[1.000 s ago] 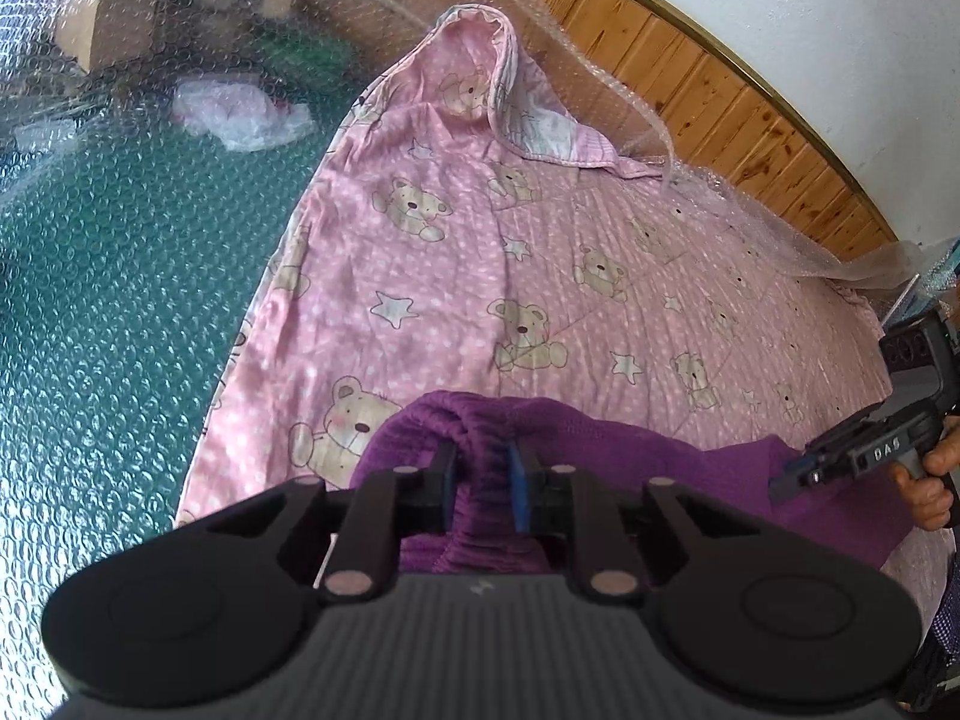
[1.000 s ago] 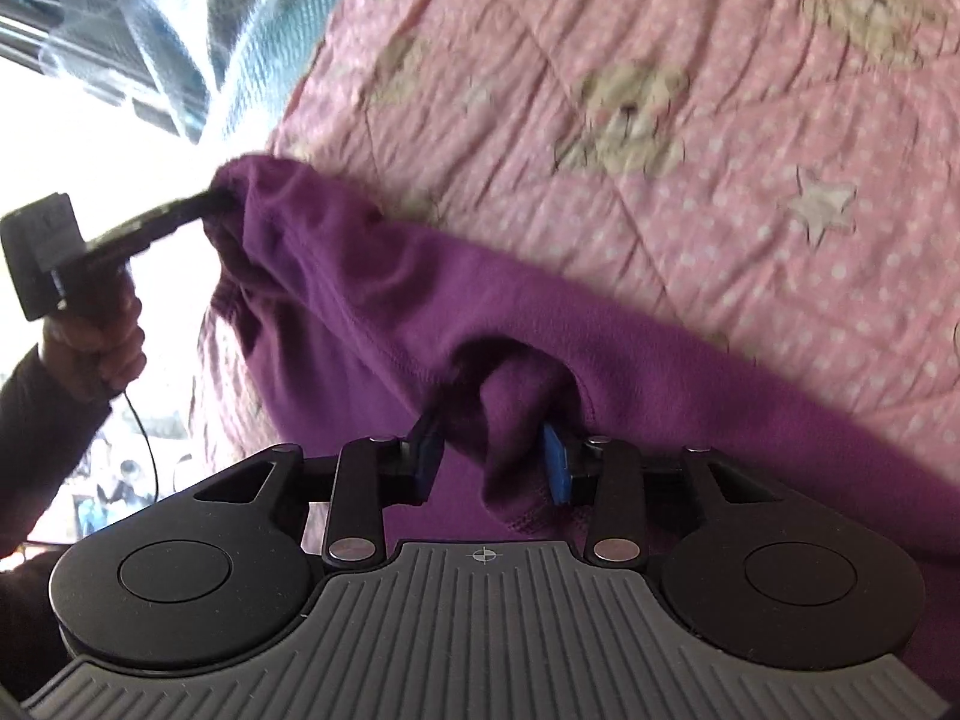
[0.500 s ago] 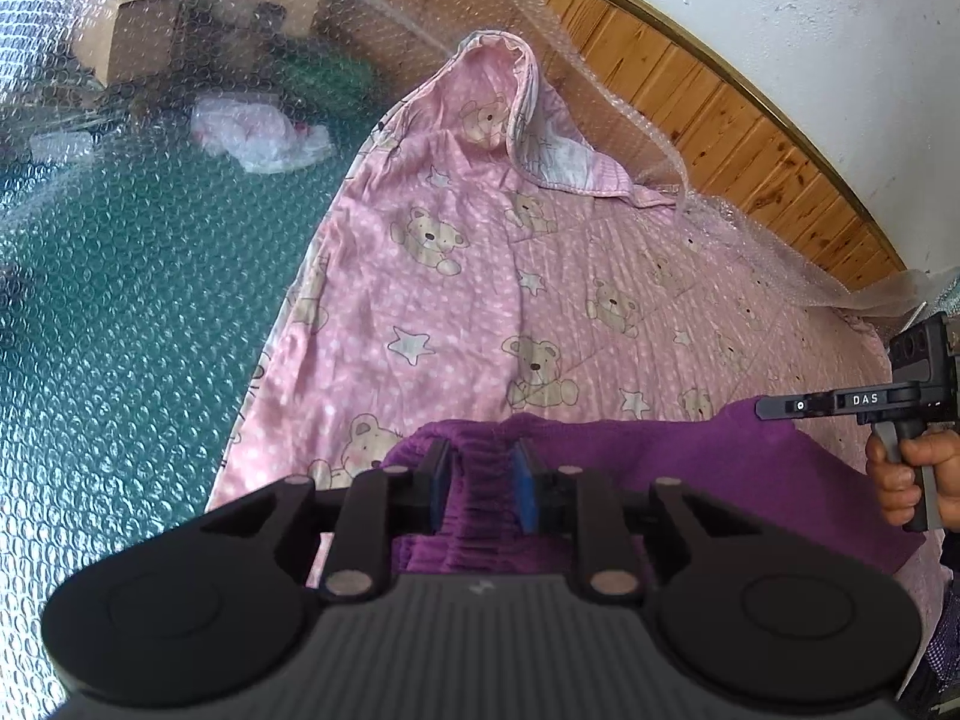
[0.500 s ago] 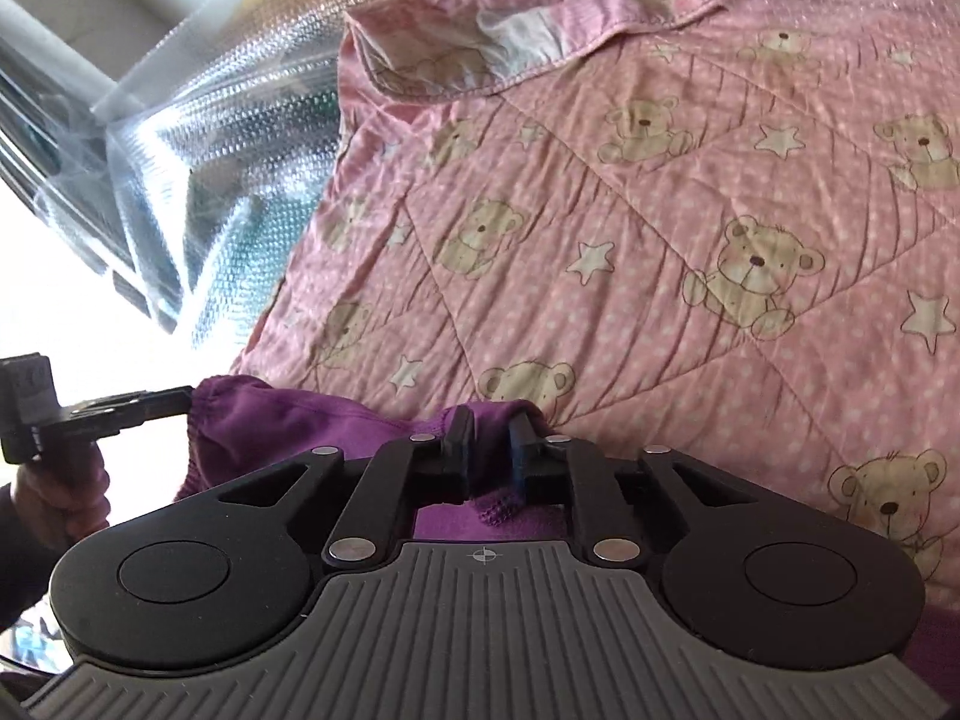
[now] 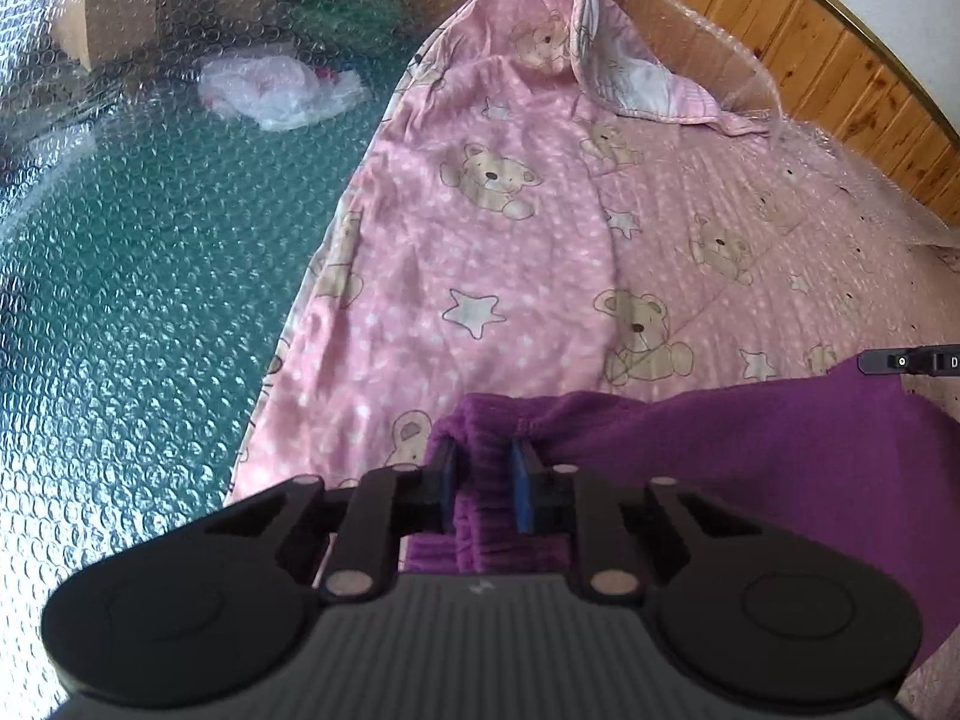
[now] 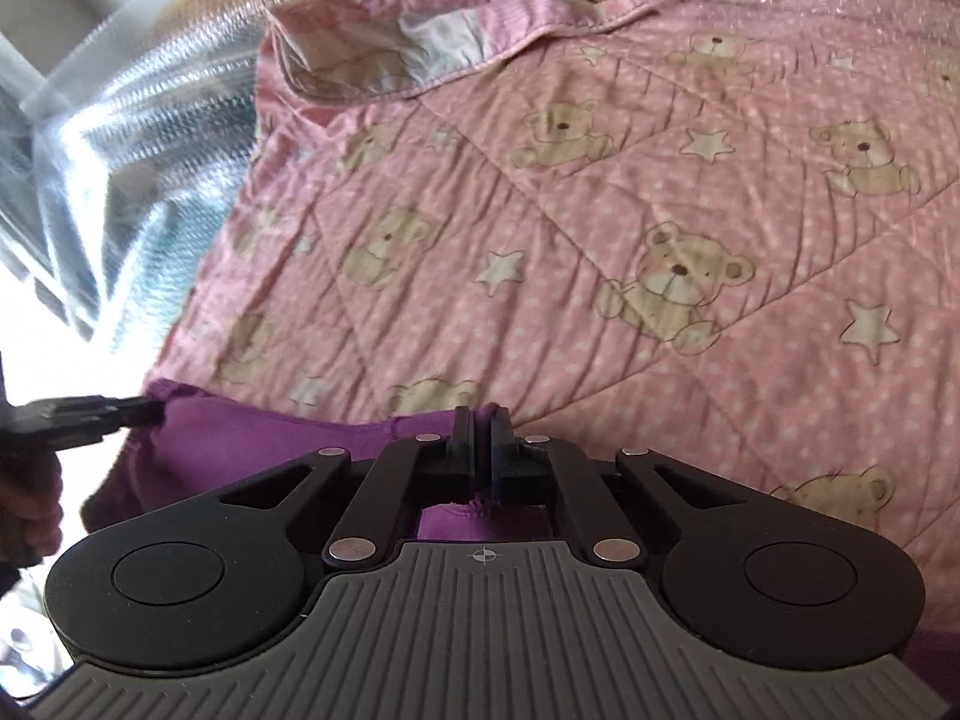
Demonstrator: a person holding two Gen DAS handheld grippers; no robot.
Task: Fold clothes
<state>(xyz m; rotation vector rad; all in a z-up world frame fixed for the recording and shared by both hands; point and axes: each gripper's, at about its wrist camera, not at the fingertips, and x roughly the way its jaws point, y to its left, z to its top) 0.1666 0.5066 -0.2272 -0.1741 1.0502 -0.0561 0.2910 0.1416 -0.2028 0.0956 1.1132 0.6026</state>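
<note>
In the left wrist view, the left gripper (image 5: 483, 471) pinches a gathered, ribbed edge of the purple garment (image 5: 780, 456) between its blue-padded fingers (image 5: 521, 483), the bunched cloth filling the gap between them. From that pinch the garment stretches off to the right, held above a pink quilt (image 5: 480, 252) printed with bears and stars, up to the tip of the right gripper (image 5: 906, 361), which enters at the right edge and meets the cloth's far upper corner. The quilt's far end is turned up into a peak near a wooden panel wall (image 5: 840, 60), and bubble wrap (image 5: 120, 276) covers the surface to the left, with a crumpled white bag (image 5: 276, 90) and a cardboard box (image 5: 114, 12) showing through it. In the right wrist view, the right gripper (image 6: 481, 450) has its jaws pressed nearly together on a thin hem of the purple garment (image 6: 252, 450), which runs leftward in a low band in front of the pink quilt (image 6: 600, 210). At the left edge the left gripper (image 6: 141, 411) touches the garment's far corner, with part of the left hand (image 6: 30, 498) dark below it. Bubble wrap (image 6: 132, 120) lies crumpled beside the quilt's upper left.
</note>
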